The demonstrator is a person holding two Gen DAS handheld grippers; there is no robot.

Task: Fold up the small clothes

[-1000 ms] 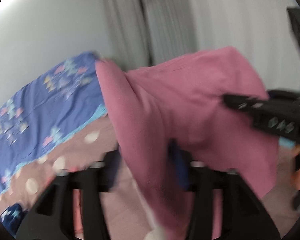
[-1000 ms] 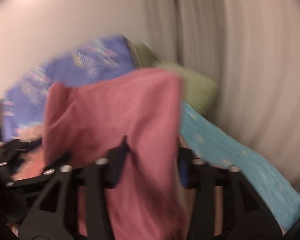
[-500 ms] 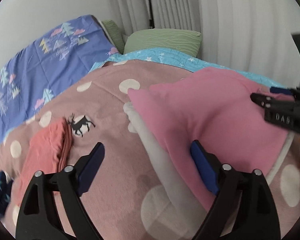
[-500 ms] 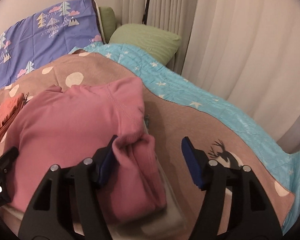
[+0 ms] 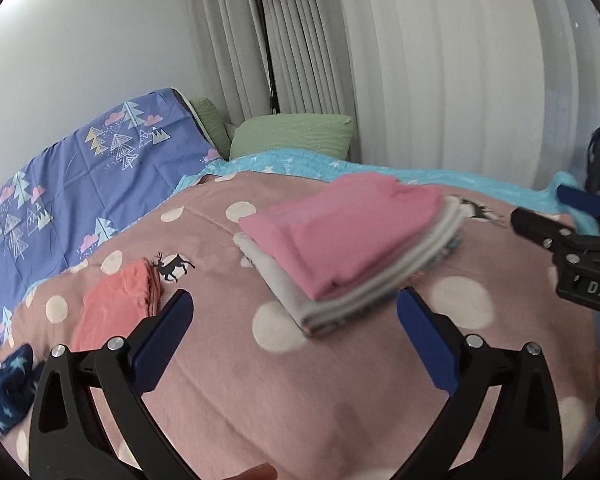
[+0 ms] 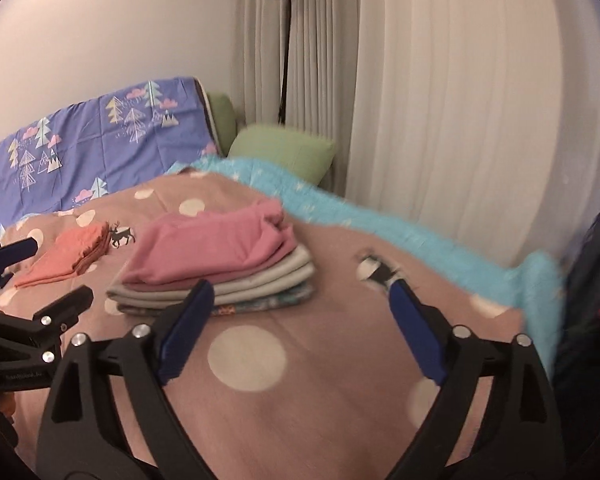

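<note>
Presently catalogued, on the bed:

1. Pink garment (image 5: 340, 236), folded, topmost on a stack of folded clothes (image 6: 260, 284): grey layers beneath, a patterned piece at the bottom. The stack rests on the polka-dot blanket (image 5: 300, 380).
2. Coral garment (image 5: 116, 304), folded, lying on the same blanket beside a printed deer, well apart from the stack.
3. Left claw (image 5: 292, 336): jaws spread wide, holding nothing, hovering near the stack's front edge.
4. Right claw (image 6: 300, 320): jaws spread wide, holding nothing, just in front of the stack.
5. Background: green pillow (image 5: 296, 132), blue tree-print sheet (image 5: 80, 184), turquoise blanket (image 6: 380, 224), pale curtains (image 5: 440, 60).
</note>
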